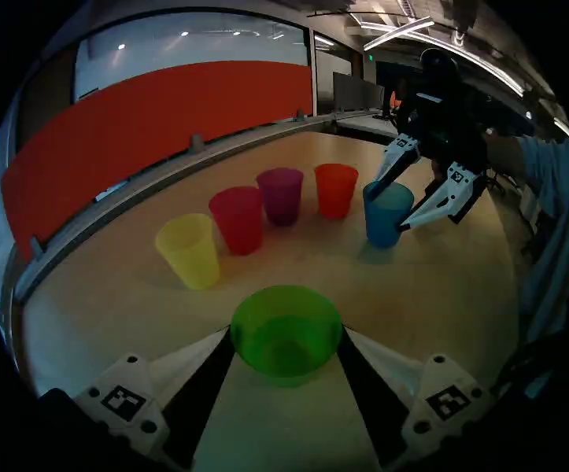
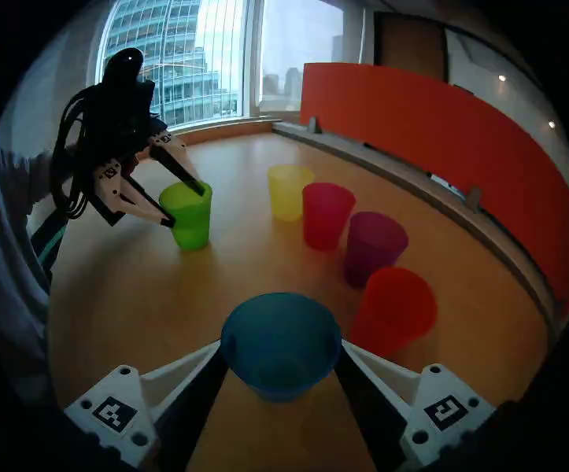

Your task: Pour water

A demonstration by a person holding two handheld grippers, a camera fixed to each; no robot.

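Status, both tools loaded.

Left tool [image 1: 286, 332]: clamped on green cup [image 1: 286, 346], one finger pressing each side of it. Cup is upright, mouth open toward the camera, bottom on the wooden surface [image 1: 441, 299]. Can't tell if there's water in it.

Right tool [image 2: 282, 344]: same story, fingers pinching blue cup [image 2: 280, 350] from both sides, cup upright. Seen from my left tool it sits ahead and to the right, base on the surface, one finger at the rim and the other against the side wall. Water level not readable either.

Four loose cups in a curved row between the two tools, none touched:
- yellow cup [image 1: 190, 250], ahead-left of left tool and nearest to it
- red cup [image 1: 238, 219], just beside yellow, farther out
- purple cup [image 1: 281, 195], just beside red, straight ahead
- orange cup [image 1: 335, 189], far end of the row, near the blue cup

From the right tool the order flips: orange is closest, ahead-right, and yellow is farthest.

Green cup is ahead-left of the right tool, well apart from the blue one.

My sleeve [image 1: 552, 165] shows behind the right tool. Orange wall panel [image 1: 150, 118] runs along the far edge of the surface.
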